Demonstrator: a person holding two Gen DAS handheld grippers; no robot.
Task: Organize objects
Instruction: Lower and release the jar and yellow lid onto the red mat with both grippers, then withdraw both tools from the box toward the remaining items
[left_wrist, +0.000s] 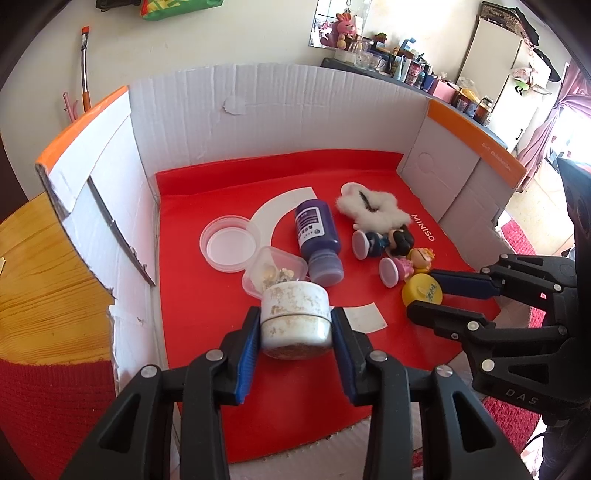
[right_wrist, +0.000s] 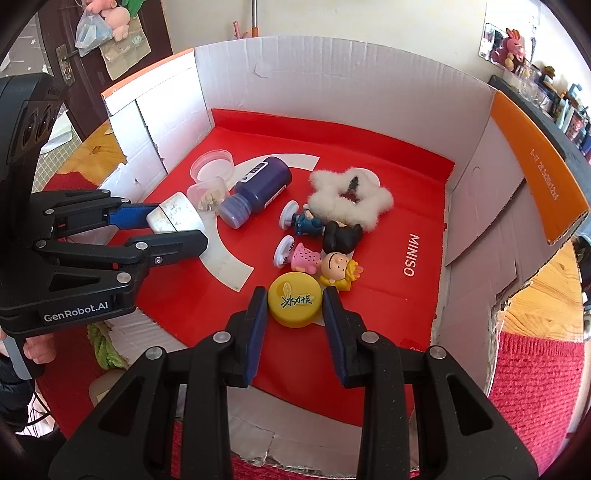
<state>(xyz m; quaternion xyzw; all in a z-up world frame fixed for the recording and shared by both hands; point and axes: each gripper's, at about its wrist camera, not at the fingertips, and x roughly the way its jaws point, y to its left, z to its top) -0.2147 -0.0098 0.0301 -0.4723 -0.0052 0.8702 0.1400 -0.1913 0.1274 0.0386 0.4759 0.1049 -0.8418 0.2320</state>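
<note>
From the left wrist view, the left tool (left_wrist: 295, 328) is clenching a white jar (left_wrist: 294, 319) between its blue pads (left_wrist: 246, 360), the jar lying on its side just above the red mat (left_wrist: 207, 295) that lines the cardboard box (left_wrist: 258, 122). At twelve o'clock from the jar, a small clear tub (left_wrist: 275, 271) is sitting with bits inside, and at eleven o'clock a round clear lid (left_wrist: 229, 249) is lying flat. A purple bottle (left_wrist: 317, 240) is lying on its side at one o'clock, touching the tub. Beyond it a white fluffy star (left_wrist: 373, 212) is resting, with two figurines (left_wrist: 384, 245) lying just beside it. At three o'clock the right tool (left_wrist: 424, 299) is gripping a yellow cap (left_wrist: 423, 293).

From the right wrist view, the right tool (right_wrist: 295, 306) is grasping the yellow cap (right_wrist: 293, 302), its pads pressing both sides while the cap is sitting on the red mat (right_wrist: 369, 314). At twelve o'clock a pink figurine (right_wrist: 317, 264) and a dark-haired figurine (right_wrist: 325, 227) are lying on their sides, touching each other, with the white fluffy star (right_wrist: 351, 201) behind them. At ten o'clock the left tool (right_wrist: 177, 225) is holding the white jar (right_wrist: 175, 216), near the purple bottle (right_wrist: 258, 192). The wooden tabletop (right_wrist: 543, 288) is showing past the torn wall of the cardboard box (right_wrist: 472, 221) at three o'clock.
</note>
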